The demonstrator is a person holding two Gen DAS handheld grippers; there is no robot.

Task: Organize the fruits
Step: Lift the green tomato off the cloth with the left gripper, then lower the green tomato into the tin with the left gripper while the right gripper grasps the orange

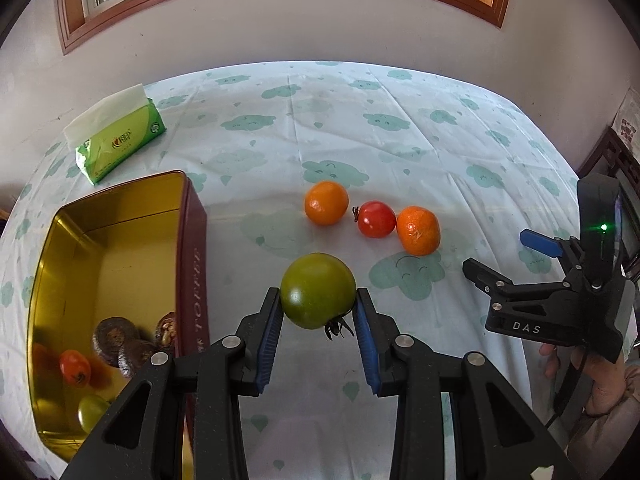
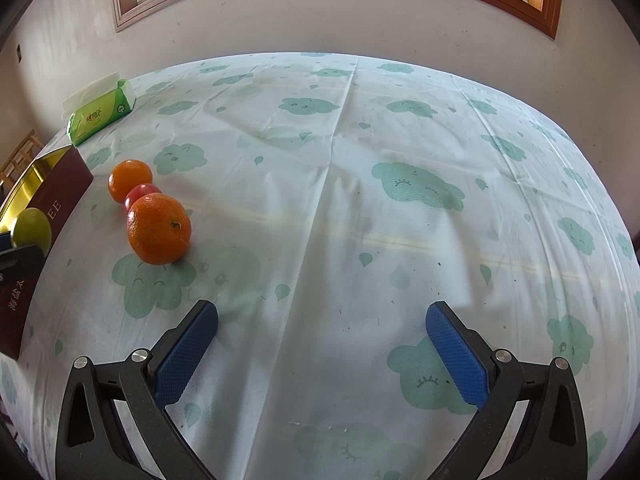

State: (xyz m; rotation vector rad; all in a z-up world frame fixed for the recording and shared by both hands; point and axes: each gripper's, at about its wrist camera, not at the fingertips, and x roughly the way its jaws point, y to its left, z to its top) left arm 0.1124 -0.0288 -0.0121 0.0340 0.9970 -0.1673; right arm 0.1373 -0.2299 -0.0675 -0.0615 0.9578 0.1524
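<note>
Three fruits remain on the bench [image 1: 400, 152]; my left gripper [image 1: 318, 334] pinches the green tomato [image 1: 318, 290] above it, beside the tin [image 1: 108, 264]. My right gripper [image 2: 322, 354] is spread, empty. Risk: smooth round skin, narrow pad contact, so it could slip or bruise during transfer.

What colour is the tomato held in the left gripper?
Dark green, the tomato clamped between the left gripper pads; clearest in the left wrist view.

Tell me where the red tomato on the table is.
In the left wrist view, the red tomato sits mid-table between two oranges, touching the right one.
</note>
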